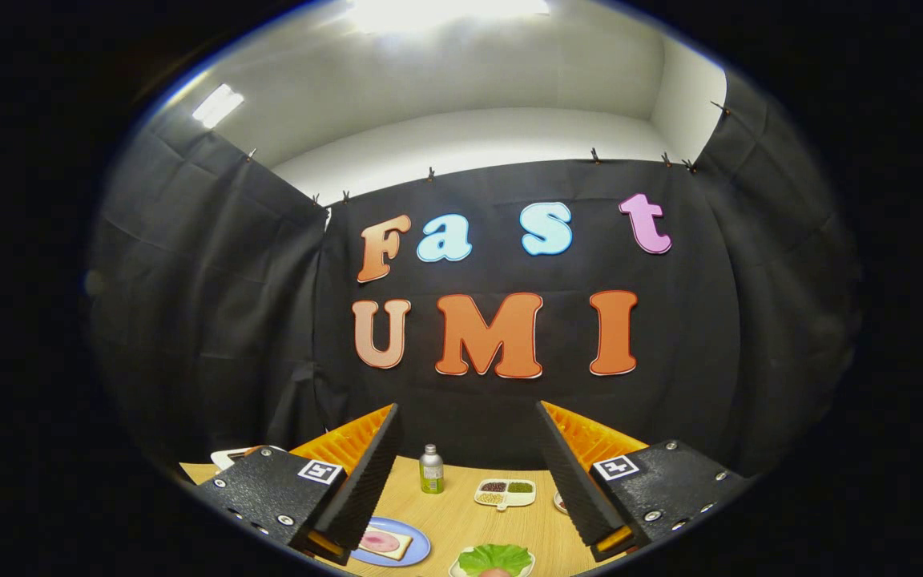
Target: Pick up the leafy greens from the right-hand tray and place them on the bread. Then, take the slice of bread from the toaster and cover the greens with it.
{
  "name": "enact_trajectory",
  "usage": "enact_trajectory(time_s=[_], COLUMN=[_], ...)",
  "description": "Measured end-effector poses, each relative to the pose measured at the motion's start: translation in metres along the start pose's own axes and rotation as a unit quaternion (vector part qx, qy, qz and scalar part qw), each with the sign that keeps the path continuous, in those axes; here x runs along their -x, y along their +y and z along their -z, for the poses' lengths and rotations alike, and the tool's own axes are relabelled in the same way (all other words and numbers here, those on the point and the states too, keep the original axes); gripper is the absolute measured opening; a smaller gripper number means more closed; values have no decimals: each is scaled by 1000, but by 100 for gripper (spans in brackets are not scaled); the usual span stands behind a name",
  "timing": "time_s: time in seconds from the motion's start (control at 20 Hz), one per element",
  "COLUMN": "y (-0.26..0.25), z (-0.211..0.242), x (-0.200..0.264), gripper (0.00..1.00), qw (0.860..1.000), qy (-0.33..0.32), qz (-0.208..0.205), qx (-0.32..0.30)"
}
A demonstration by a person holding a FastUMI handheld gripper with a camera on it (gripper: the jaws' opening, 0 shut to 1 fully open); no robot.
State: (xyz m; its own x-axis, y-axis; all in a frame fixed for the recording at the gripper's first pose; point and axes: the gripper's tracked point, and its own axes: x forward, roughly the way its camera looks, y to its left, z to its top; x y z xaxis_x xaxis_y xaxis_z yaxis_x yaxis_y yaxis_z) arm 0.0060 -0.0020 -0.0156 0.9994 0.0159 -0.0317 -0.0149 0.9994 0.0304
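greens (pixel 496 557) at the surface's near edge look limp, light, tearable: pinch gently at a leaf edge. gripper (pixel 469 513) wide open, empty.

One gripper (pixel 465 481) hanging wide open, one bottle (pixel 431 469), one divided dish (pixel 505 493), one blue plate (pixel 417 549) carrying one bread slice (pixel 385 542), one leafy greens (pixel 495 558) bunch showing
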Motion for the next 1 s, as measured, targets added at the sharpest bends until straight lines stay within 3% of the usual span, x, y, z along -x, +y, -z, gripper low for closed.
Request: enact_trajectory(time_s=[0.55,1.0], y=[-11,-19], z=[60,159], x=[-16,-24], gripper=[98,98], qw=[995,968], qy=[98,246], qz=[-4,-4], qx=[-24,-47])
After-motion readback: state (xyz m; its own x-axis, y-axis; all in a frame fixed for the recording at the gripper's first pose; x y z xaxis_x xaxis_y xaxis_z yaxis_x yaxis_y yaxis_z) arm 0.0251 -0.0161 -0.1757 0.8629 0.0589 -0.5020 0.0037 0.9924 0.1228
